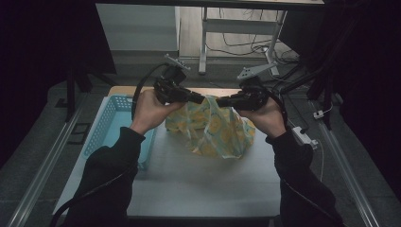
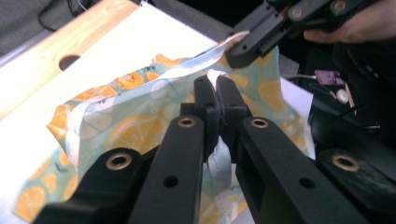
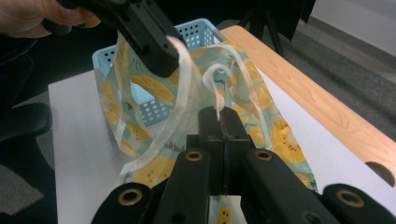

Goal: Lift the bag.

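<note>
You have the lemon-print bag (image 1: 213, 130) pinched at its top edge from both sides. The left claw (image 1: 201, 99) is clamped on a fold of the rim, and the right claw (image 1: 220, 101) is closed on the pale handle strap (image 3: 219, 84) opposite it. In the left claw's own view the jaws meet on a sliver of white-edged fabric; in the right gripper view the jaws stand pressed together with the strap's loop rising out of their tips. The bag hangs between your hands, its top raised off the white counter (image 1: 198, 179) while its bottom appears to rest on the surface, though I cannot tell for sure. The blue basket (image 1: 111, 125) sits just to the bag's left, at the counter's edge.

The step in hand looks like opening or lifting the bag by its mouth. To do it well:

- Keep both claws squeezed hard. The material is thin and slippery-looking, and each hold is on a narrow bit of it.
- Raise both hands evenly, so the load does not fall on one strap.
- If you mean to open the mouth, draw your hands apart slowly and level. A jerk could pull the strap out of the right claw.
- Watch the second handle loop (image 3: 184, 93) draped under the left claw. It could snag as you spread the rim.
- Mind the basket wall when you swing left.
</note>
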The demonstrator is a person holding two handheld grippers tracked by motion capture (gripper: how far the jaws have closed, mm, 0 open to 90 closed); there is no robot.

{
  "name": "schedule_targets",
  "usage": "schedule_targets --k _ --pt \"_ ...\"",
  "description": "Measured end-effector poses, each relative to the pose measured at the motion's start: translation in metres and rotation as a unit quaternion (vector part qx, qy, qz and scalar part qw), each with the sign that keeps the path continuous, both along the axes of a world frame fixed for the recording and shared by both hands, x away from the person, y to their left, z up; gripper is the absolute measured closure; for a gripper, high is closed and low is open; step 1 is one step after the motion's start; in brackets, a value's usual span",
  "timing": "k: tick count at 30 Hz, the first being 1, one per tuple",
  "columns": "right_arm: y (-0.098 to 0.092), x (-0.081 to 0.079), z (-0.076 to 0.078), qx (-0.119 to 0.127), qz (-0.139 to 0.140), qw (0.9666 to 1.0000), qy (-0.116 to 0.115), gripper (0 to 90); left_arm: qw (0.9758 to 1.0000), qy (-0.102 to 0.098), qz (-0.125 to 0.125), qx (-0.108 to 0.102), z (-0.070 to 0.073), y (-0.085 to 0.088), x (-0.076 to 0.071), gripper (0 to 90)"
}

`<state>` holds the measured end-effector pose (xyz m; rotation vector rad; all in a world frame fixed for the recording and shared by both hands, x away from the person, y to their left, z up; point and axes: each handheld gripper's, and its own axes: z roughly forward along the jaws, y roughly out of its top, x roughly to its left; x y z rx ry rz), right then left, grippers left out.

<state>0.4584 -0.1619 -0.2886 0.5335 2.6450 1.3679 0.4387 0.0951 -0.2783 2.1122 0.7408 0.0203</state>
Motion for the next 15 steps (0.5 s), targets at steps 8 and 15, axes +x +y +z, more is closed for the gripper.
schedule_targets --k 8,15 --pt "0.0 0.0 0.021 0.007 -0.003 0.9999 -0.015 90.0 0.9997 -0.015 0.007 -0.019 0.022 0.002 0.003 89.3" --pt "0.0 -0.003 0.042 0.008 -0.006 0.9994 -0.033 90.0 0.9989 -0.033 0.014 -0.031 0.041 0.004 0.0 89.2"
